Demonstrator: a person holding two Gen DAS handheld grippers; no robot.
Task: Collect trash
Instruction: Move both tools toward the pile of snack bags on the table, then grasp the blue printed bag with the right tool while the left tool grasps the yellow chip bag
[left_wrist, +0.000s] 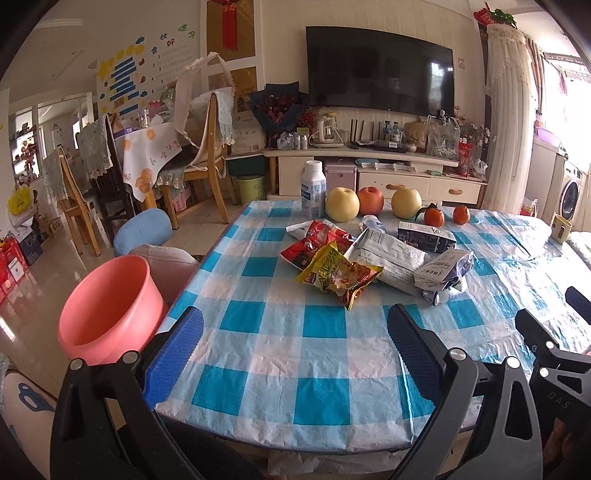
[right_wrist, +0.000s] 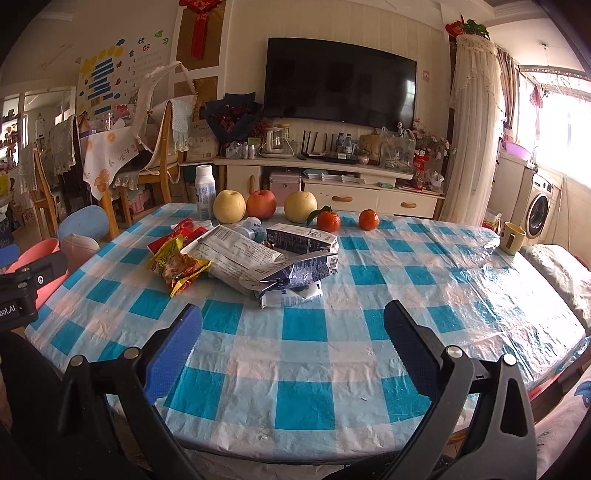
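A pile of trash lies mid-table on the blue-checked tablecloth (left_wrist: 295, 350): a yellow snack wrapper (left_wrist: 338, 275), a red wrapper (left_wrist: 314, 243), a white bag (left_wrist: 388, 258) and crushed milk cartons (left_wrist: 443, 271). The pile also shows in the right wrist view, with the yellow wrapper (right_wrist: 177, 266) and a crushed carton (right_wrist: 299, 273). A pink bin (left_wrist: 110, 310) stands left of the table. My left gripper (left_wrist: 295, 332) is open and empty above the table's near edge. My right gripper (right_wrist: 291, 328) is open and empty, short of the pile.
A white bottle (left_wrist: 313, 190), two pears, an apple (left_wrist: 370, 201) and two tangerines (left_wrist: 434, 216) line the far edge. A yellow mug (right_wrist: 512, 238) stands at the right. Chairs (left_wrist: 207, 147) and a TV cabinet (left_wrist: 369, 166) stand behind.
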